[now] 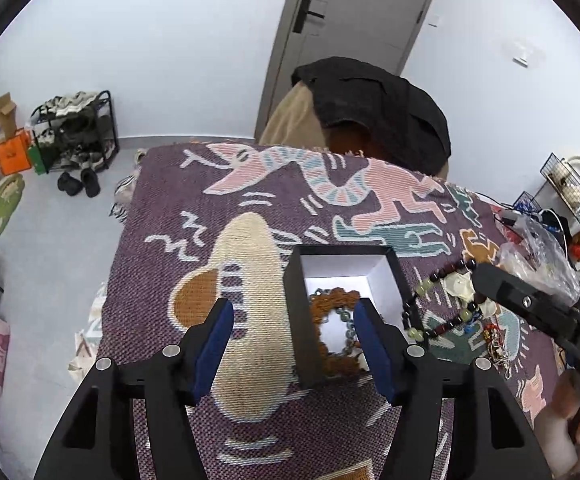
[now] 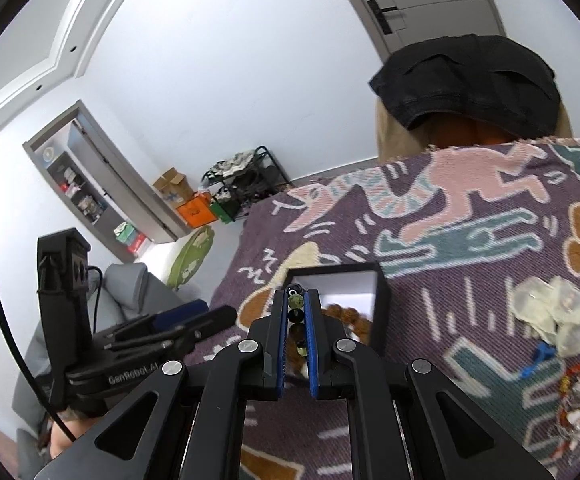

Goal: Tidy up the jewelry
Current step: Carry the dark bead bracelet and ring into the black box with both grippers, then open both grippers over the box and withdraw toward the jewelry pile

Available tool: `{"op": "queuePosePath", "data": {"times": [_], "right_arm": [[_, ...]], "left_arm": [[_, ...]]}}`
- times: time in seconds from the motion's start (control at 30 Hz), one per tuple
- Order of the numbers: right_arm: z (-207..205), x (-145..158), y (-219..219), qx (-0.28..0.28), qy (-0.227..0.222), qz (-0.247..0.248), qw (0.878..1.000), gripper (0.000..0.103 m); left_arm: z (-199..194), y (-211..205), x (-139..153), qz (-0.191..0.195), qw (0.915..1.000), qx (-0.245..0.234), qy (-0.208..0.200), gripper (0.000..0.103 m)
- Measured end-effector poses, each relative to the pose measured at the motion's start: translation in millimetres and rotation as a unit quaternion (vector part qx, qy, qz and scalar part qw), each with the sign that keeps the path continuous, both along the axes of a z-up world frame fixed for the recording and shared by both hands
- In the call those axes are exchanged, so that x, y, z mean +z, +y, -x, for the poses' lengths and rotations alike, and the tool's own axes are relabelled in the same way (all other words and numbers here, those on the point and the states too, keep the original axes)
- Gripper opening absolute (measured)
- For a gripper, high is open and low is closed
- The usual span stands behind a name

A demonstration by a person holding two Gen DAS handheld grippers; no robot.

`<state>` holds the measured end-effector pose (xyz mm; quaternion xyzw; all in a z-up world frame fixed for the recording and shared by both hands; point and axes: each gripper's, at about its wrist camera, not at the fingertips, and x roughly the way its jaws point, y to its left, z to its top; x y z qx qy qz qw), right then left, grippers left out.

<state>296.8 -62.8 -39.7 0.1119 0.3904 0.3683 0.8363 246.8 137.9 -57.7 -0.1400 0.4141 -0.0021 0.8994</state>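
evidently the right gripper (image 2: 298, 320) pinches a bead strand (image 1: 442, 300) to carry it toward the black box (image 1: 344, 256) (beads already inside); left gripper (image 1: 294, 320) hangs wide, empty, beside it

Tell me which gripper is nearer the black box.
Left. The left gripper hangs open right at the black box, its fingers straddling the near wall. The right gripper, shut on a beaded bracelet, is just short of it.
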Motion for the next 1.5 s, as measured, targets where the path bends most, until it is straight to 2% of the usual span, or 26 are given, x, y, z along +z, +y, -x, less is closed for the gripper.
{"op": "queuePosePath", "data": {"times": [0.07,0.1,0.13,0.17,0.23,0.53,0.63,0.77,0.97,1.27,1.4,1.5], "right_arm": [[-3,-1,5,0.001,0.001,0.004,1.0,0.011],[-4,-2,5,0.003,0.006,0.003,1.0,0.016],[-5,-3,3,0.002,0.011,-0.002,1.0,0.038],[-4,-3,-2,-0.006,0.01,-0.008,1.0,0.063],[0,-2,-12,-0.024,-0.002,-0.011,1.0,0.077],[17,8,-58,-0.061,-0.01,-0.007,0.998,0.078],[25,12,-74,-0.073,-0.017,-0.013,0.997,0.087],[36,16,-93,-0.086,-0.022,-0.019,0.996,0.093],[46,10,-123,-0.119,-0.017,-0.019,0.993,0.094],[57,-3,-180,-0.162,-0.007,-0.027,0.986,0.094],[65,-5,-203,-0.184,-0.02,-0.017,0.983,0.094],[68,-10,-218,-0.187,-0.012,-0.021,0.982,0.094]], "left_arm": [[1,3,-1,0.005,1.0,0.003,0.001,0.064],[1,3,-1,0.007,1.0,0.002,0.001,0.064],[1,3,-1,0.007,1.0,0.001,0.001,0.064],[1,2,-1,0.005,1.0,0.0,0.001,0.066],[1,0,0,0.001,1.0,0.0,-0.003,0.075],[5,-18,20,0.019,0.9989,-0.008,-0.043,0.096],[9,-30,30,0.021,0.9979,-0.019,-0.059,0.103],[12,-44,38,0.02,0.9969,-0.032,-0.068,0.103],[16,-66,45,0.019,0.9954,-0.048,-0.08,0.103],[14,-107,41,0.006,0.9936,-0.081,-0.079,0.103],[11,-121,37,0.018,0.993,-0.09,-0.075,0.103],[10,-135,35,0.017,0.9922,-0.096,-0.078,0.103]]}}
